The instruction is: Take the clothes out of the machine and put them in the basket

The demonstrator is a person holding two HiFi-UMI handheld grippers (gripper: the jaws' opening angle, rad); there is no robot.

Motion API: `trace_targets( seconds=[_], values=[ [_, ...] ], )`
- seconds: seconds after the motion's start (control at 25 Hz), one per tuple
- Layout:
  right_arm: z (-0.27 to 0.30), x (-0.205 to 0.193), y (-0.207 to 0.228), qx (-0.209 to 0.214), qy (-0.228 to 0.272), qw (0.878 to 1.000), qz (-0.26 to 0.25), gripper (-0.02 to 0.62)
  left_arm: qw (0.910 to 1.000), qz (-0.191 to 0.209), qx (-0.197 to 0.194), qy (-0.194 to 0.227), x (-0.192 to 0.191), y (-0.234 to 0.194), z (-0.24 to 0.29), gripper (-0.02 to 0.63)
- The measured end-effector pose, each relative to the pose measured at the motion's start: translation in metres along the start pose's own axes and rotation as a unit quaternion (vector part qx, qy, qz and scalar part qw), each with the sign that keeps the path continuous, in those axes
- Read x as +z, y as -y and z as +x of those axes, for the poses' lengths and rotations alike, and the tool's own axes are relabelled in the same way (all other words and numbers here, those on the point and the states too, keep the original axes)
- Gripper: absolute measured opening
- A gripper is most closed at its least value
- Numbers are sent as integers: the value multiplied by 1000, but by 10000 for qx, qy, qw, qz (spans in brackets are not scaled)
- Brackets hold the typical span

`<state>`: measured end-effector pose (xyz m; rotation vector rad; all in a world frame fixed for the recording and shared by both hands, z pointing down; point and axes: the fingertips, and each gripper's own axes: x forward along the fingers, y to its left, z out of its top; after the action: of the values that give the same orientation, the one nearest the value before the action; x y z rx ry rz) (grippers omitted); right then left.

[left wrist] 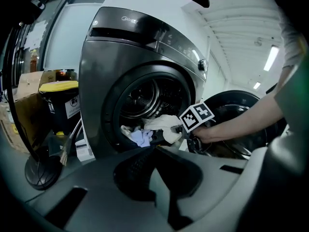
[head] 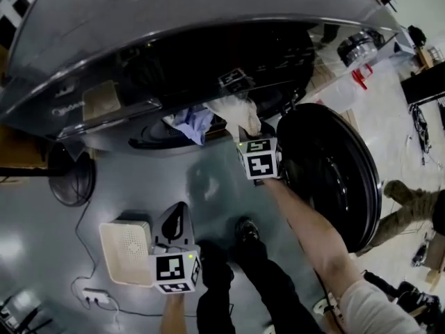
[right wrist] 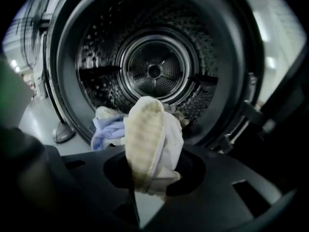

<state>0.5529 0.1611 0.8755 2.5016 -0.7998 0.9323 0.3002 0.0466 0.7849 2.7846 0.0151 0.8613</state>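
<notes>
Washing machine (head: 174, 40) was seen with its round door (head: 334, 172) swung open at the right. A light-blue garment (right wrist: 106, 129) was draped over the drum's lip. A white cloth (right wrist: 152, 144) was clamped in the right gripper (right wrist: 149, 180) — held at the drum mouth. Left gripper (left wrist: 155, 153) was held well apart from the machine — jaws narrow, nothing between.

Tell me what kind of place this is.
Probably a workshop or lab rather than a home: a front-loading washing machine stands on a bare floor beside cardboard boxes and a power strip.
</notes>
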Motion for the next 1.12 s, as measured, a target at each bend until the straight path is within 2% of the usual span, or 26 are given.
trace_targets(
  seconds=[0.12, 0.28, 0.48, 0.68, 1.12],
  values=[
    [-35, 8, 1, -43, 262, 9993, 245, 120, 10000, 59, -72, -16, 6, 9, -10, 17],
    [-86, 28, 0, -88, 673, 9975, 215, 118, 9999, 78, -100, 68, 22, 16, -24, 17],
    [-149, 46, 0, -73, 944, 9945, 456, 118, 9999, 55, -92, 92, 43, 23, -45, 17],
    [-210, 70, -1, -42, 1199, 9925, 235, 118, 9998, 18, -27, 192, 75, 23, -70, 17],
    [-345, 137, -6, 319, 1730, 9844, -37, 117, 9979, -65, 150, 631, 150, 36, -120, 17]
  ],
)
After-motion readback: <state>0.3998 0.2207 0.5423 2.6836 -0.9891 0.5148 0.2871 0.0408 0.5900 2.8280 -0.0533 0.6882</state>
